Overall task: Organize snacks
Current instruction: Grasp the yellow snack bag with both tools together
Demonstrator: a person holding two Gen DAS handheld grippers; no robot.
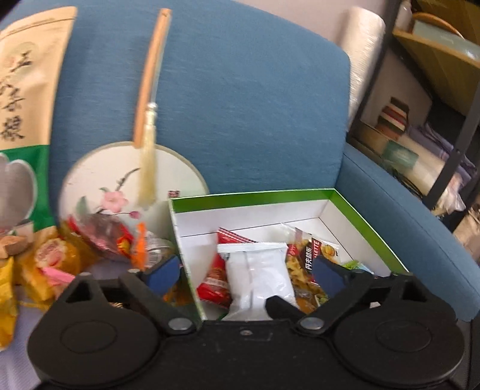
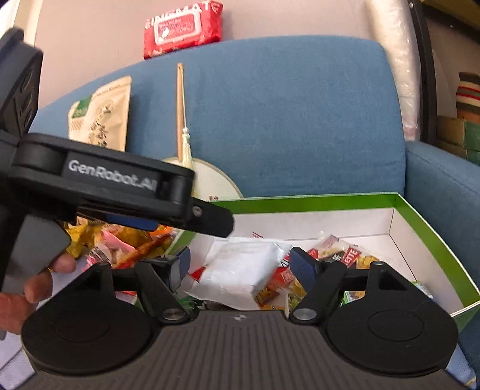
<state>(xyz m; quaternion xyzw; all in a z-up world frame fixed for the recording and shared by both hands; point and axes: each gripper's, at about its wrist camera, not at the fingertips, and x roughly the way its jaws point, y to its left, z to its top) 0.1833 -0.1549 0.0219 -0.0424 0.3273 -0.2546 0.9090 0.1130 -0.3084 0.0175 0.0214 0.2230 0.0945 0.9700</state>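
Observation:
A green-rimmed cardboard box (image 1: 369, 228) (image 2: 420, 222) sits on a blue sofa seat and holds several snack packets. A white packet (image 1: 258, 288) (image 2: 237, 276) lies on top of them, with red packets (image 1: 214, 279) and a black-labelled packet (image 1: 312, 264) beside it. My left gripper (image 1: 246, 271) hovers over the box's left part, jaws wide apart, the white packet below them and untouched. My right gripper (image 2: 243, 265) is also open above that packet. The left gripper (image 2: 216, 222) shows side-on in the right wrist view. Loose yellow, orange and pink snacks (image 1: 48, 264) (image 2: 120, 243) are piled left of the box.
A round painted fan (image 1: 132, 192) with a wooden handle and tassel leans on the sofa back (image 1: 255, 105). A tall beige pouch (image 1: 27, 99) (image 2: 102, 117) stands at left. A red wipes pack (image 2: 183, 28) rests atop the backrest. Shelving (image 1: 435, 120) stands at right. A hand (image 2: 36, 285) grips the left tool.

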